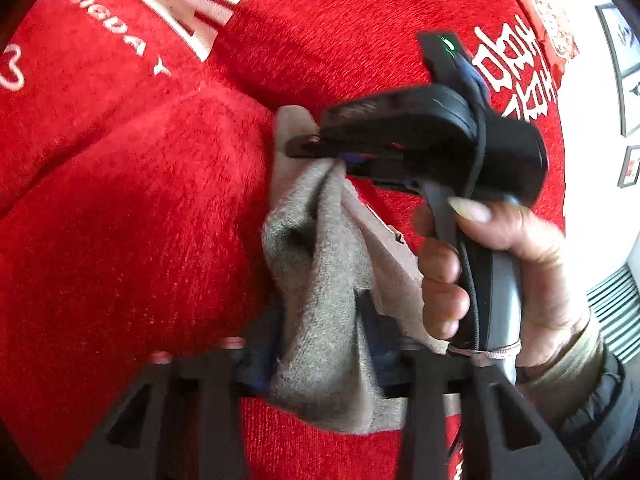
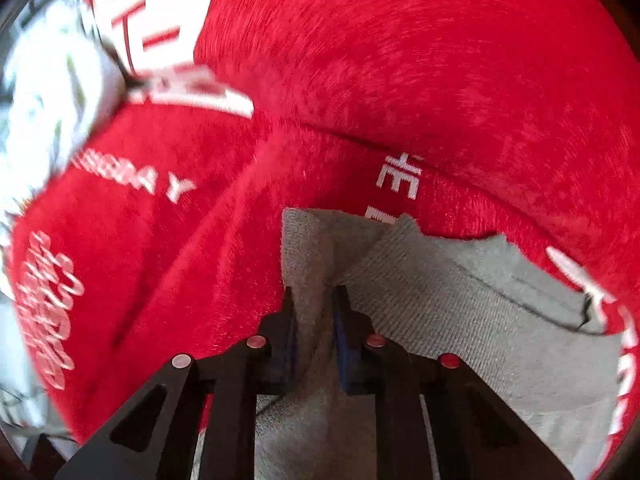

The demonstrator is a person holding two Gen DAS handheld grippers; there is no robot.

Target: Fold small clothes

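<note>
A red plush cloth [image 1: 120, 220] with white lettering is covering the surface in both views. The grey garment [image 1: 320, 300] is lying bunched on it, running between the left tongs [image 1: 320, 360], which are gripping its near end, and the right tongs [image 2: 314, 320], clamped narrow on a ridge of it. Only the left view is showing the person's hand [image 1: 500, 272] and, far right, a white wall [image 1: 592, 160] with framed pictures.

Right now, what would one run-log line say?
step: fold | item: grey cloth | right gripper: shut on cloth | left gripper: cloth between jaws | surface: red blanket
</note>
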